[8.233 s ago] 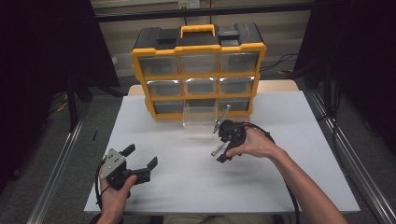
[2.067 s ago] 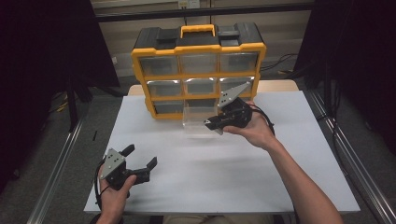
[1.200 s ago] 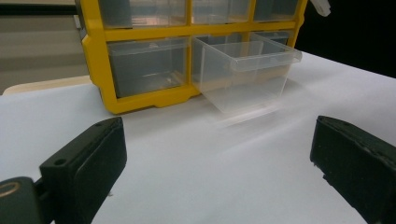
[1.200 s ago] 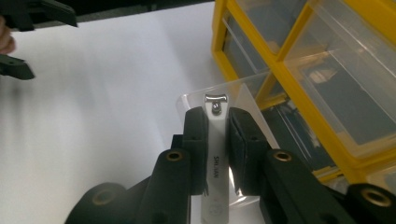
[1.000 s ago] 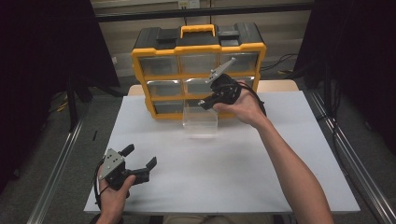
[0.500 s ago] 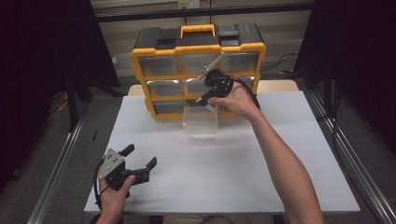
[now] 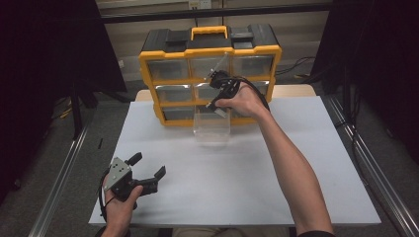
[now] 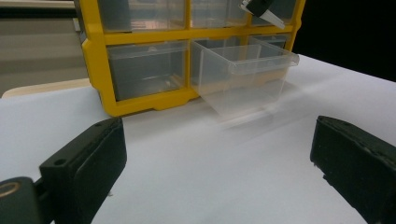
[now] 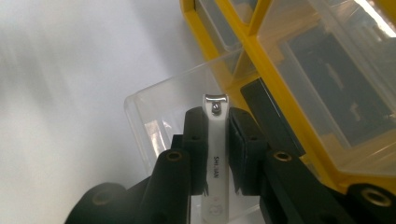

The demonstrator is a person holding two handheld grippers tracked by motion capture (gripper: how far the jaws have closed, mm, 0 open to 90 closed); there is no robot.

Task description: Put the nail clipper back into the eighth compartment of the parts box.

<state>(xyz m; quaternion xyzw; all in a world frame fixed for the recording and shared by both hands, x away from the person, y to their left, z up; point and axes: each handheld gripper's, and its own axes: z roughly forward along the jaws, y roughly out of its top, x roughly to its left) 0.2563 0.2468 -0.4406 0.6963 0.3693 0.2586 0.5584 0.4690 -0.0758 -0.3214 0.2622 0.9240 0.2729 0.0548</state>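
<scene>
Right gripper has swung up from mid-table to over 1 clear drawer, pulled out of the yellow organizer w/ 9 compartments, 3x3. Jaws pinched on 1 silver nail clipper, tip above the drawer. Left gripper hasn't moved, near front-left of white table, jaws wide apart, holding nothing.

A yellow-framed organiser with a black top and clear drawers is sitting on the white table. Just in front of it, a clear drawer is showing the white through its walls. Above that drawer, black jaws are pinching a silver nail clipper bearing dark lettering.
</scene>
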